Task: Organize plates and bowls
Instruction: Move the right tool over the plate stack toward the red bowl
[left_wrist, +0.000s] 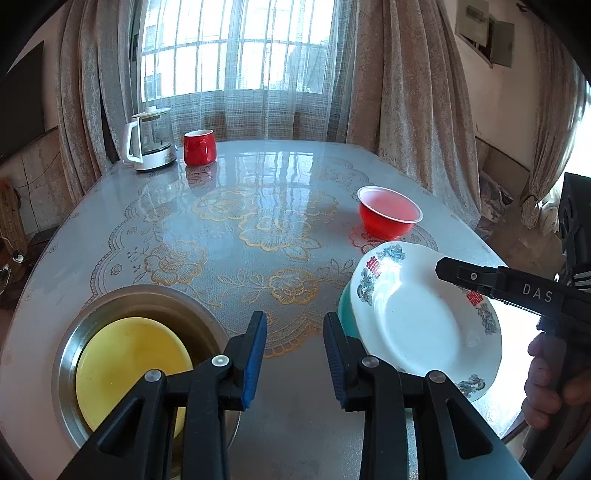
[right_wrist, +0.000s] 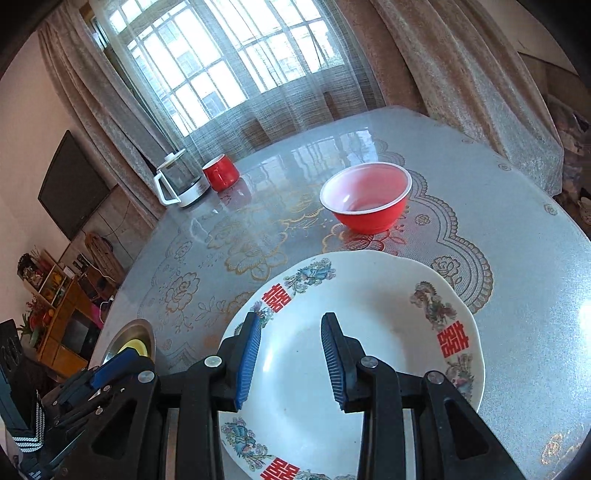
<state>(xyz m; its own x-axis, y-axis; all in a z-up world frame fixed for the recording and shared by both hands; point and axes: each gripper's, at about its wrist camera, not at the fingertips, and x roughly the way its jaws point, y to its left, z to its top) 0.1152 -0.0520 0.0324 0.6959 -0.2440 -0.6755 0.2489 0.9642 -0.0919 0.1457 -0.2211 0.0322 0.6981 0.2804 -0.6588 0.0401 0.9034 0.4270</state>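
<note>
Above white plate (right_wrist: 369, 332): right gripper (right_wrist: 291, 358) apart, empty; red bowl (right_wrist: 365, 197) beyond

The table's (left_wrist: 258, 177) middle lies bare between the steel basin (left_wrist: 122, 306), white plate (left_wrist: 417, 317) and red bowl (left_wrist: 388, 216).
</note>
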